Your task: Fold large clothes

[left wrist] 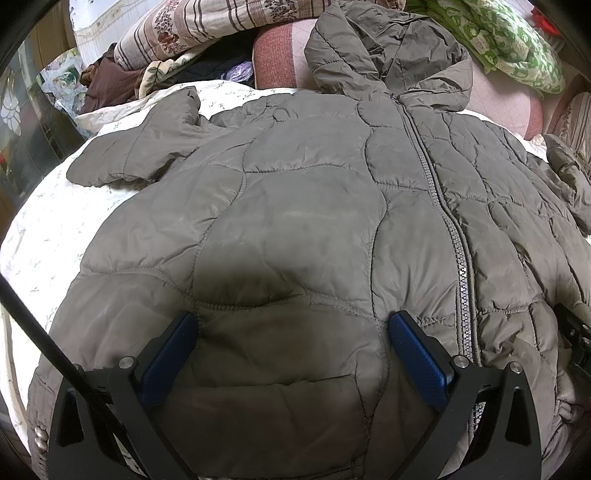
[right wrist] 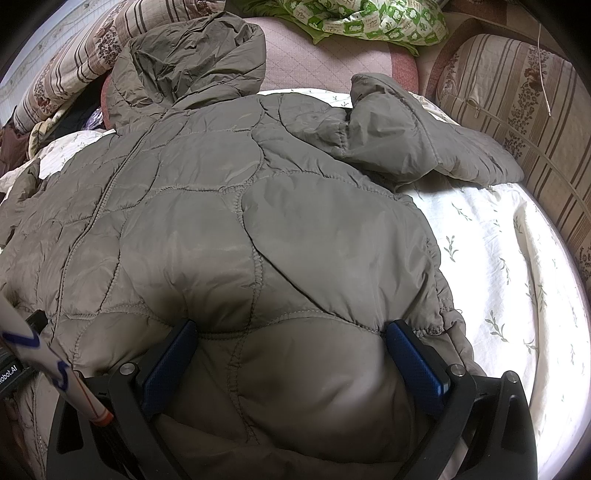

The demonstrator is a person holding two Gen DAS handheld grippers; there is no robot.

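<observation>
A grey-brown quilted hooded jacket (left wrist: 295, 184) lies zipped and front up on the bed sheet (left wrist: 48, 221). Its zipper (left wrist: 439, 199) runs toward the hood (left wrist: 388, 48) at the far end. One sleeve (left wrist: 140, 147) lies bent at the upper left. In the right wrist view the jacket (right wrist: 221, 221) fills the middle, with its other sleeve (right wrist: 424, 147) bent at the upper right. My left gripper (left wrist: 291, 319) is open over the lower left panel, near the hem. My right gripper (right wrist: 291, 326) is open over the lower right panel, fabric bulging between its blue pads (right wrist: 413, 365).
A striped floral quilt (left wrist: 192, 26), a pink cushion (left wrist: 280, 51) and a green patterned quilt (left wrist: 509, 37) pile up behind the hood. A striped cushion (right wrist: 517, 92) borders the bed on the right. White floral sheet (right wrist: 498, 277) lies bare beside the jacket.
</observation>
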